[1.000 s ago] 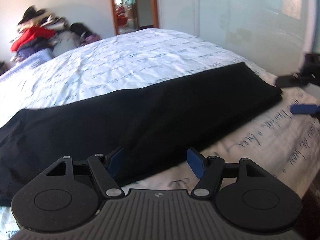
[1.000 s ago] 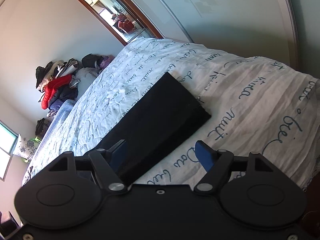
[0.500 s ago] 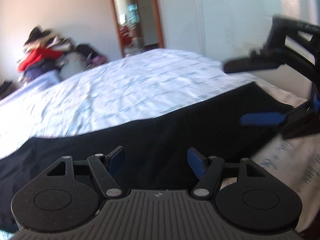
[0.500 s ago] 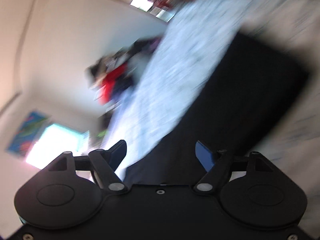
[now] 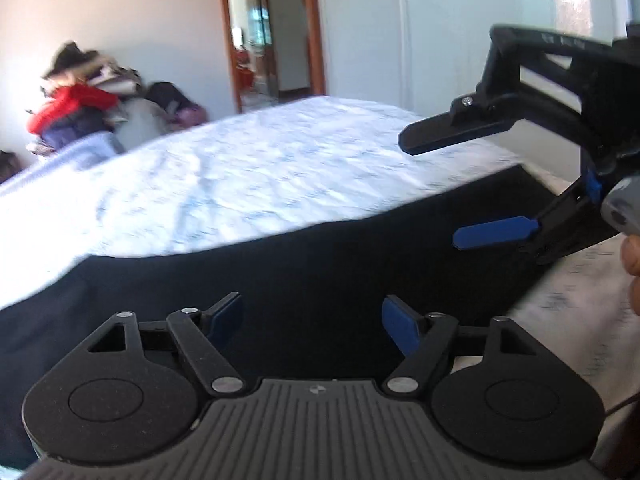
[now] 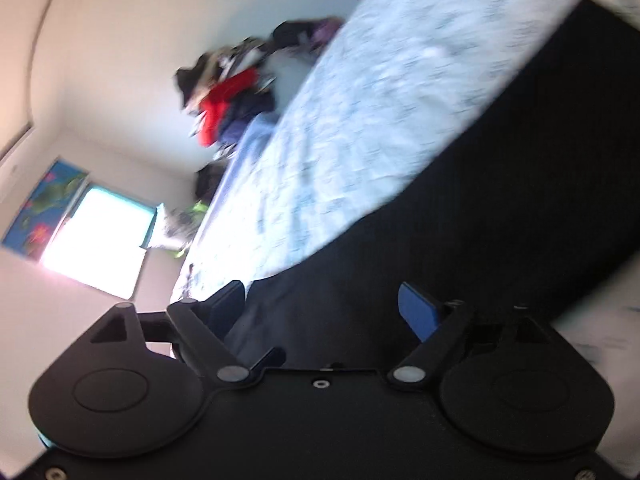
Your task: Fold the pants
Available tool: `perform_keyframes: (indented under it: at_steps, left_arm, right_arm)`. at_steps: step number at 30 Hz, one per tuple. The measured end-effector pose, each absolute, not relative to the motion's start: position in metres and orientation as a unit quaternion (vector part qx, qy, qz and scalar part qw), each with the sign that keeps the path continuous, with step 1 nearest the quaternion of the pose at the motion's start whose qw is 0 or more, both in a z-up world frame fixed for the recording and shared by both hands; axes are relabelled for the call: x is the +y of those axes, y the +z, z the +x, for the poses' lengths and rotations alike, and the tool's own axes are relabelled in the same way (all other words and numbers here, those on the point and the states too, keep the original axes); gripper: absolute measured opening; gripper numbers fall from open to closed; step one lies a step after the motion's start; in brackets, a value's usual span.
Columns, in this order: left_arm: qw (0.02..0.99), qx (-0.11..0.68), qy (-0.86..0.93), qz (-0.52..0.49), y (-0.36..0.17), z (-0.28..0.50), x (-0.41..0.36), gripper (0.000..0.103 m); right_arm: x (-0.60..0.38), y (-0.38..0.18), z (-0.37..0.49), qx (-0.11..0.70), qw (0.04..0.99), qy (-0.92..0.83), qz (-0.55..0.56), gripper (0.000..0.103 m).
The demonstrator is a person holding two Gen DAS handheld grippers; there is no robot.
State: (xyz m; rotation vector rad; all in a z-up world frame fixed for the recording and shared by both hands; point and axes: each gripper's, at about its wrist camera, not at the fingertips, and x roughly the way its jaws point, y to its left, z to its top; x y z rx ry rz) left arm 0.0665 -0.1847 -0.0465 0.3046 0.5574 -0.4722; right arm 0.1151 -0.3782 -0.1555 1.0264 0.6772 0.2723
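Note:
Black pants [image 5: 320,264] lie flat as one long folded strip across the near side of the bed. My left gripper [image 5: 311,312] hovers over their middle, its jaws opening, with nothing between the blue pads. In the left wrist view my right gripper [image 5: 430,192] reaches in from the right above the pants' right end, turned on its side and open, with nothing in it. The right wrist view is tilted and blurred; there the right gripper [image 6: 322,300] stands open over the pants [image 6: 500,200].
The bed sheet [image 5: 260,184] is white with blue script and stretches away behind the pants. A pile of clothes [image 5: 80,112] sits at the far left corner. A doorway [image 5: 264,36] and a white wardrobe [image 5: 440,40] stand behind. A hand [image 5: 632,264] holds the right gripper.
The right gripper has swung in from the right, over the pants' right end, and its view has turned left. The left gripper has moved in over the pants and its jaws stand wider.

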Motion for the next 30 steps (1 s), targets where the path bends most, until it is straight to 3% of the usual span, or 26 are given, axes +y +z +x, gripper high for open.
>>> perform_keyframes:
  at_steps: [3,5,9,12,17,19,21,26,29,30]
  left_arm:
    - [0.921,0.312,-0.177,0.149,-0.061,0.090,-0.162,0.080]
    - [0.906,0.364,-0.171,0.129,-0.079,0.099,-0.138,0.084]
    - [0.917,0.342,-0.171,0.115,-0.066,0.093,-0.110,0.080]
    - [0.935,0.301,-0.164,0.093,-0.050,0.103,-0.100,0.084]
    - [0.922,0.351,-0.131,0.101,-0.083,0.124,-0.086,0.089]
    - [0.926,0.341,-0.131,0.100,-0.079,0.116,-0.078,0.091]
    - [0.926,0.341,-0.135,0.088,-0.064,0.116,-0.074,0.083]
    - [0.938,0.304,-0.140,0.087,-0.048,0.121,-0.084,0.086]
    - [0.919,0.359,-0.143,0.084,-0.076,0.127,-0.090,0.089]
    - [0.930,0.330,-0.137,0.089,-0.079,0.120,-0.090,0.094]
  right_arm:
    - [-0.354,-0.172,0.139,0.367,0.798,0.131,0.461,0.086]
    - [-0.345,-0.194,0.138,0.411,0.791,0.110,0.440,0.079]
    - [-0.355,-0.185,0.127,0.393,0.787,0.101,0.465,0.083]
    - [-0.339,-0.153,0.148,0.356,0.824,0.125,0.422,0.088]
    - [-0.302,-0.182,0.187,0.426,0.803,0.139,0.393,0.087]
    - [-0.299,-0.190,0.172,0.399,0.819,0.149,0.385,0.087]
    - [-0.300,-0.183,0.164,0.414,0.814,0.146,0.382,0.088]
    - [-0.302,-0.156,0.170,0.370,0.841,0.144,0.367,0.089]
    - [-0.308,-0.179,0.176,0.387,0.823,0.148,0.389,0.089]
    - [-0.312,-0.196,0.172,0.407,0.807,0.139,0.406,0.082]
